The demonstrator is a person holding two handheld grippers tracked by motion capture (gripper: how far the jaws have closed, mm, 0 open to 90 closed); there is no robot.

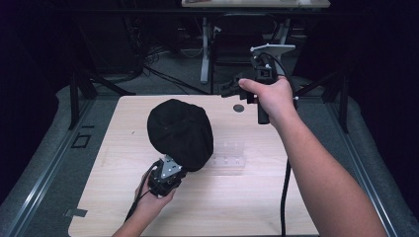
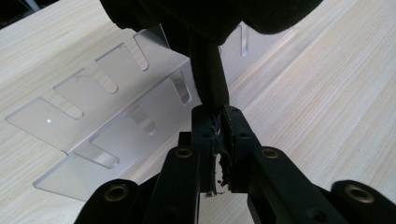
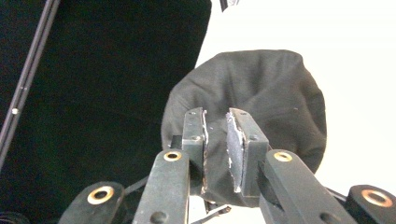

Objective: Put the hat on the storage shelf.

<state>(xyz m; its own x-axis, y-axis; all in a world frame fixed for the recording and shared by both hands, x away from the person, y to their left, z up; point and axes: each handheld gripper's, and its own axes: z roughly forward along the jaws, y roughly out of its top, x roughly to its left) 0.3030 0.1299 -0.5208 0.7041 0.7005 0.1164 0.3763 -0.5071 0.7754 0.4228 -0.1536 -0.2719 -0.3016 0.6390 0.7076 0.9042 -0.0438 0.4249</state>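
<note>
left tool: the left tool (image 1: 170, 165) is clamped right down on a strip of the black cap (image 1: 180, 132). In the left gripper view the jaws are pinched together with the dark fabric band squeezed between the pads (image 2: 205, 135), pretty much no gap at all.

black cap: hanging off the left tool's tips and bulging out past them. From the high view it sits just beyond that tool, over the middle of the counter (image 1: 257, 197), looking puffed up and rounded.

clear rack: there's a see-through acrylic rack (image 2: 98, 116) with slots cut in it lying on the counter. In the left gripper view it's just past the jaws and off to their left, partly under the cap. In the high view it's right beside the cap, barely visible.

right tool: the right tool (image 1: 232, 90) is held up over the far edge of the counter, well apart from the cap. Its jaws are partway apart with nothing pinched. In the right gripper view the cap is just seen through the gap, farther off.

small dark disc: a small dark disc (image 1: 238, 107) sits on the counter just under the right tool.
</note>
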